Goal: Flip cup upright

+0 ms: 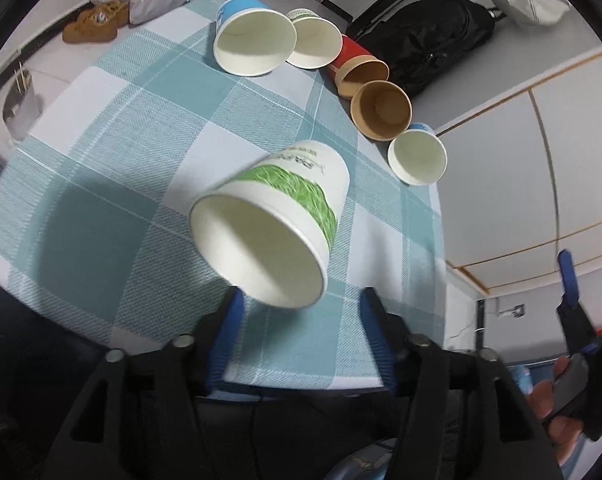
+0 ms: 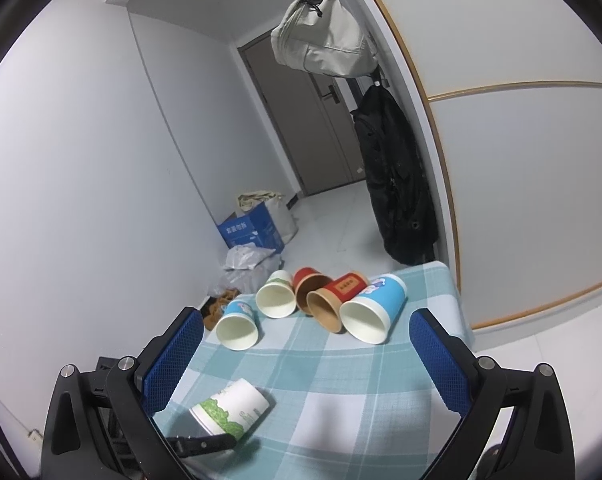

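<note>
A white paper cup with a green grass print point(image 1: 279, 216) lies on its side on the checked tablecloth point(image 1: 113, 152), mouth toward my left gripper point(image 1: 301, 300). That gripper is open, its blue fingers just short of the cup's rim on either side, not touching. The same cup point(image 2: 231, 410) shows low in the right wrist view, near the left gripper's black tip point(image 2: 203, 444). My right gripper point(image 2: 307, 344) is open and empty, held above the table well back from the cups.
Several more cups lie on their sides in a row at the far edge: blue point(image 1: 253, 36), white point(image 1: 315, 40), red point(image 1: 357, 64), brown point(image 1: 381, 110), small blue point(image 1: 417, 156). A black backpack point(image 1: 429, 40) sits beyond the table. A wall runs along the right.
</note>
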`<state>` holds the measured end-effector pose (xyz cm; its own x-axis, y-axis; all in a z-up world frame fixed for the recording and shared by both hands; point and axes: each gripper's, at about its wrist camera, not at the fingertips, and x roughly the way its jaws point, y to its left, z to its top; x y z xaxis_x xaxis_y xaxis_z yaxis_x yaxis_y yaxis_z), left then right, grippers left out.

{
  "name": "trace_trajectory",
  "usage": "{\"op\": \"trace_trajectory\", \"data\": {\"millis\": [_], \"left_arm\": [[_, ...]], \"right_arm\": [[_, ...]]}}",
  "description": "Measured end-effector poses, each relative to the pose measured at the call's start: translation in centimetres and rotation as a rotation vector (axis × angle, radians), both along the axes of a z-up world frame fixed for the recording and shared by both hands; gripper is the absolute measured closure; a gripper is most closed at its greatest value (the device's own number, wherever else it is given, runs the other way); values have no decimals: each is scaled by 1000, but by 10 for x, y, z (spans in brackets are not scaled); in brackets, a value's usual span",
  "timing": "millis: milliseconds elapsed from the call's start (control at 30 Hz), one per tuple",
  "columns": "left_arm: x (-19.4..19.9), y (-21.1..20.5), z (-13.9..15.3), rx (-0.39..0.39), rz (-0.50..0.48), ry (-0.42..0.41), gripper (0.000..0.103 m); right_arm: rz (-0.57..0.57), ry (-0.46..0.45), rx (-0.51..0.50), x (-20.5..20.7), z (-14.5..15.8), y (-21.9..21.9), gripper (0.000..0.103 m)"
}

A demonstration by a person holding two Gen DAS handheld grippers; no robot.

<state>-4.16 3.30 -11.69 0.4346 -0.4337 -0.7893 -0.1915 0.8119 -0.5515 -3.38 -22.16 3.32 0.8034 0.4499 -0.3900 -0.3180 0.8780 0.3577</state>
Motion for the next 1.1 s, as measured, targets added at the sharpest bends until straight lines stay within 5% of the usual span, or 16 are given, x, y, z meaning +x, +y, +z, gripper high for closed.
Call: {"op": "trace_trajectory", "data": {"millis": [367,567,733,833,1100], "left_arm": [[-8,-2,22,53,-58,-30,44],[-18,11,66,146,-93,-153,44],[-13,36,111,310,-2,-293,44],[-5,52,129,395,64,-386,29],[24,79,112,506,180,-428,24]], "right_arm": [[-2,2,8,-1,0,-3,0],[7,23,-5,2,-2,1,0],[28,46,-44,3,-8,12,0],[48,59,-71,3,-12,21,0],[118,98,-133,-6,-23,60,0]]}}
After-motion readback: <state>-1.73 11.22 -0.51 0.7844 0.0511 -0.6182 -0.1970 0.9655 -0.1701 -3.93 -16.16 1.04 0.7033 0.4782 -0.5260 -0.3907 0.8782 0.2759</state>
